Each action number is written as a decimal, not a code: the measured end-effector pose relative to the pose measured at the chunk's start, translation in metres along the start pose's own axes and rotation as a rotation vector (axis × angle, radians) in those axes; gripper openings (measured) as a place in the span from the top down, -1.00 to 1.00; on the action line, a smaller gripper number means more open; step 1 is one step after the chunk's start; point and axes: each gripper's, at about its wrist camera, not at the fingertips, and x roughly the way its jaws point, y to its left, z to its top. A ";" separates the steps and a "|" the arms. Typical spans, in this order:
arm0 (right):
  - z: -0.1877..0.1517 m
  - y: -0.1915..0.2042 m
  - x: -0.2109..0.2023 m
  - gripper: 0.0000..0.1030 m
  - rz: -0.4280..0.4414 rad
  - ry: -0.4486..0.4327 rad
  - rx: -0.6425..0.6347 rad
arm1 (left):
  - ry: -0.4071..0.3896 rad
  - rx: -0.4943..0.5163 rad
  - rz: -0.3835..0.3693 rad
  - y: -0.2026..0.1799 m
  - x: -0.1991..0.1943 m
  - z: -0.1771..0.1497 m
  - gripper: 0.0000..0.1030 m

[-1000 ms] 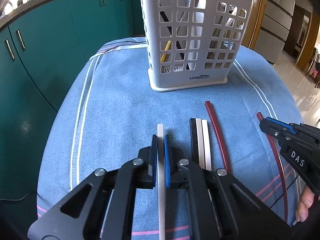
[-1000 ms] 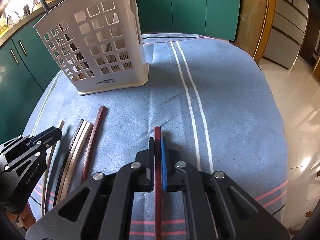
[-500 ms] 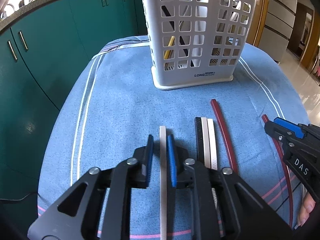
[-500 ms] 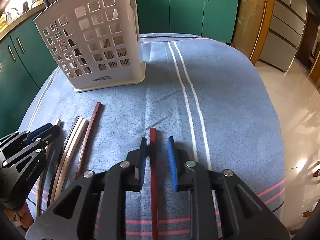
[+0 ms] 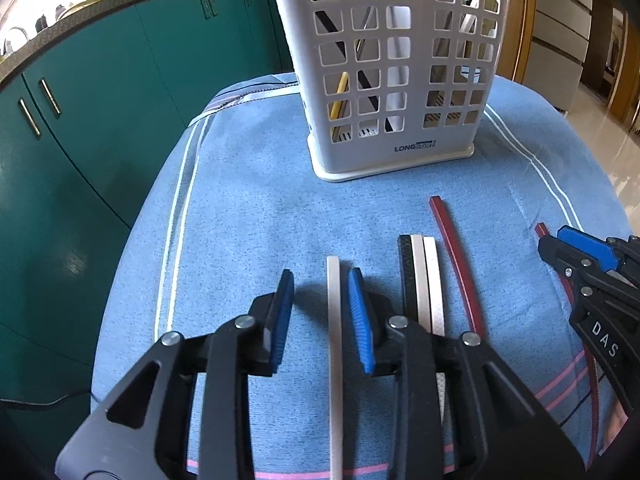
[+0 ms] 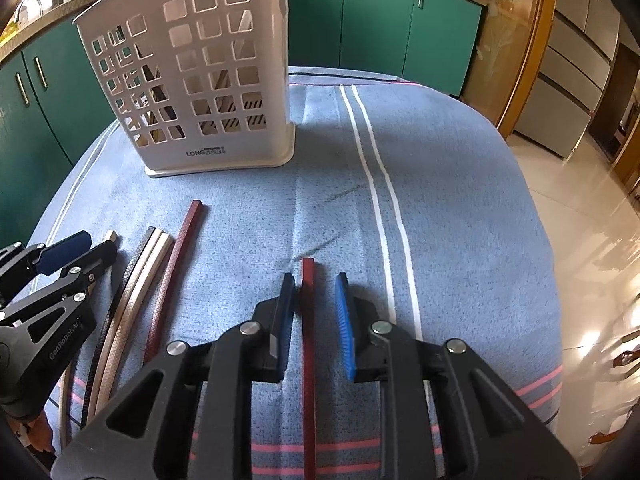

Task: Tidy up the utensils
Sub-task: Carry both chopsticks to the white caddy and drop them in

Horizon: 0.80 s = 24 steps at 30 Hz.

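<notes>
Matt blue woven cloth [image 5: 248, 216] over the bench; white perforated plastic basket [image 5: 400, 80], smooth; textured chopsticks [image 6: 132, 300] with a scaly pattern; tools of matt black plastic, ribbed blue pads [image 5: 360, 320], shiny metal rivets; glossy floor [image 6: 592, 240].

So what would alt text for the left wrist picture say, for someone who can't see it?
An open left gripper straddles a white chopstick lying on a blue cloth. To its right lie more chopsticks, black, white and red, and the right gripper at the edge. Behind stands a white basket already holding a few sticks.
</notes>
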 end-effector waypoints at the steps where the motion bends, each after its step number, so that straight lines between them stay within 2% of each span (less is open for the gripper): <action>1: 0.001 0.001 0.000 0.61 -0.001 0.003 -0.005 | 0.003 0.005 0.001 -0.001 0.000 0.000 0.45; 2: 0.001 0.003 0.000 0.62 0.002 0.007 -0.012 | 0.006 0.009 -0.007 -0.001 0.000 0.000 0.54; 3: 0.002 0.003 0.000 0.68 0.006 0.009 -0.016 | 0.008 0.013 -0.021 -0.002 -0.001 0.001 0.73; 5: 0.003 0.005 0.001 0.84 0.029 0.016 -0.018 | 0.011 0.036 -0.030 -0.008 -0.002 0.000 0.87; 7: 0.003 0.005 -0.001 0.87 0.034 0.017 -0.019 | 0.010 0.047 -0.015 -0.012 -0.003 -0.001 0.88; 11: 0.002 0.004 -0.010 0.87 0.065 0.007 -0.013 | 0.004 0.026 -0.071 -0.012 -0.014 -0.001 0.88; 17: 0.010 -0.002 -0.061 0.87 0.107 -0.108 0.010 | -0.157 -0.001 -0.087 -0.005 -0.079 0.014 0.88; 24: 0.027 -0.018 -0.147 0.87 0.170 -0.304 0.031 | -0.365 -0.033 -0.111 0.012 -0.161 0.039 0.88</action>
